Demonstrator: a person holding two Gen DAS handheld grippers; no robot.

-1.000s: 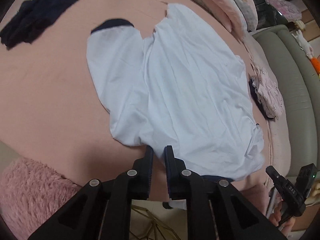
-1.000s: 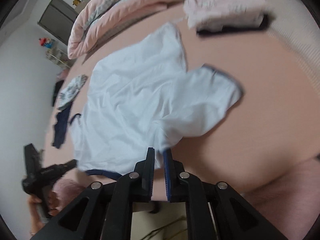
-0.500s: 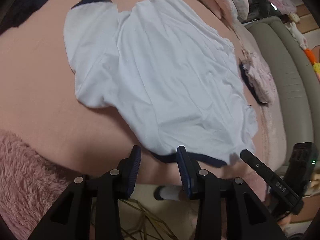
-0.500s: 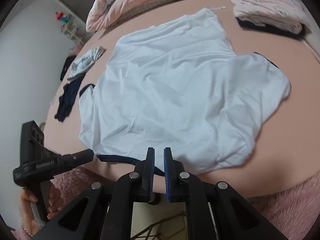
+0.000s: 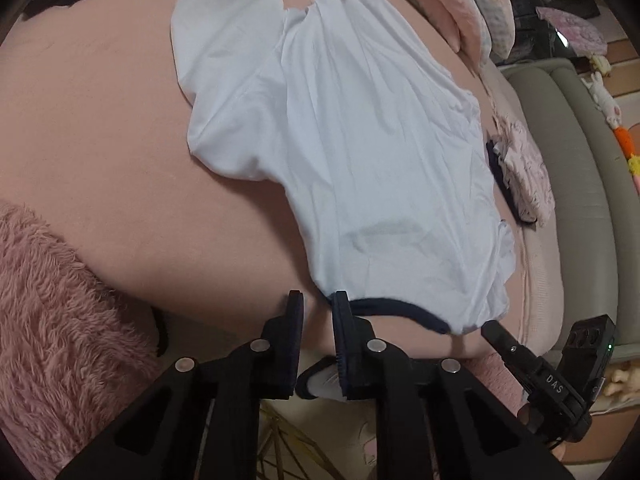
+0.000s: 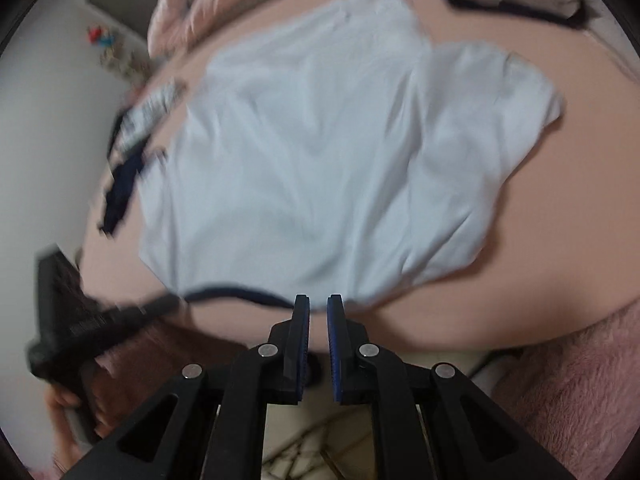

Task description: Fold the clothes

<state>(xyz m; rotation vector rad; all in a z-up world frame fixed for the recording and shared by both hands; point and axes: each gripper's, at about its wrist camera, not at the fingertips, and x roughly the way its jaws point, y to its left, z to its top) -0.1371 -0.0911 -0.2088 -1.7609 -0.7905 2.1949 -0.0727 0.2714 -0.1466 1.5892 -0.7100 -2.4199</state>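
The left gripper (image 5: 316, 300) hovers at the near edge of the bed (image 5: 100, 168), its jaws closing with a narrow gap left and nothing pinched; its right finger sits just beside the navy collar of the white T-shirt (image 5: 360, 152). The right gripper (image 6: 318, 304) is pressed almost together at the same collar edge, holding nothing. The T-shirt (image 6: 320, 160) lies spread flat across the middle of the bed, collar toward the near edge. Folded pink clothes (image 5: 524, 168) rest near the right edge.
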